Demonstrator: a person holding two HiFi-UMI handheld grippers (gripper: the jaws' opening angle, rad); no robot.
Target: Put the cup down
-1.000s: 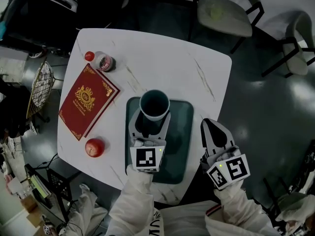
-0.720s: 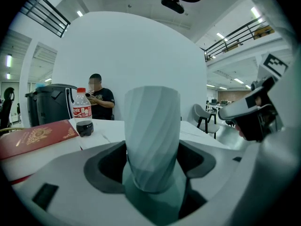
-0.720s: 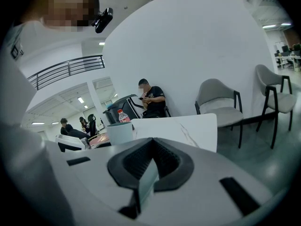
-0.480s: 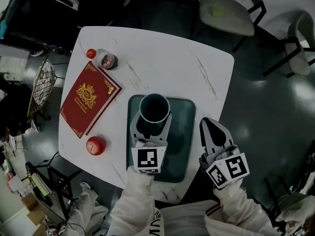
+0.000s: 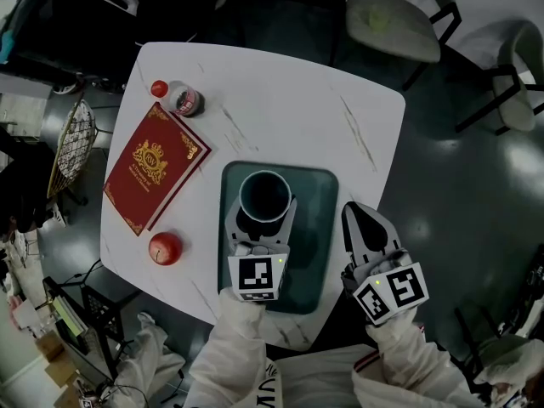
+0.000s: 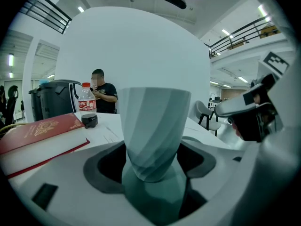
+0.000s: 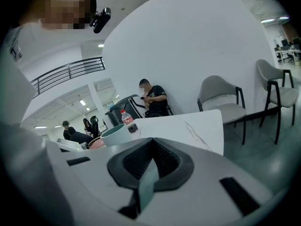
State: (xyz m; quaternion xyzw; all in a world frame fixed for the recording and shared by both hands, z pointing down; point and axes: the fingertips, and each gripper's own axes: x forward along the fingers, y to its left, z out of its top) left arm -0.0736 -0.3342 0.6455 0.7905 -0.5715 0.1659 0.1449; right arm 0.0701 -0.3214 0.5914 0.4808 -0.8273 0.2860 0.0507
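Observation:
A pale teal cup (image 5: 265, 195) with twisted facets stands upright over the dark teal tray (image 5: 316, 228) at the near side of the white table (image 5: 280, 117). My left gripper (image 5: 263, 215) is shut on the cup low on its body. In the left gripper view the cup (image 6: 153, 126) fills the middle, between the jaws of the left gripper (image 6: 153, 173). Whether its base touches the tray I cannot tell. My right gripper (image 5: 360, 218) hangs shut and empty just right of the tray, by the table's near edge. In the right gripper view, the cup's rim (image 7: 115, 134) shows beyond the right gripper (image 7: 149, 171).
A red book (image 5: 155, 167) lies left of the tray, a red apple (image 5: 165, 247) near the front left edge. A bottle (image 5: 183, 99) stands at the far left corner. Chairs (image 5: 391, 15) stand beyond the table, a wire basket (image 5: 72, 143) at its left. A person (image 6: 101, 91) sits far off.
The left gripper has brought the cup toward me, from over the tray's far edge to over the tray's inside. The right gripper has barely moved.

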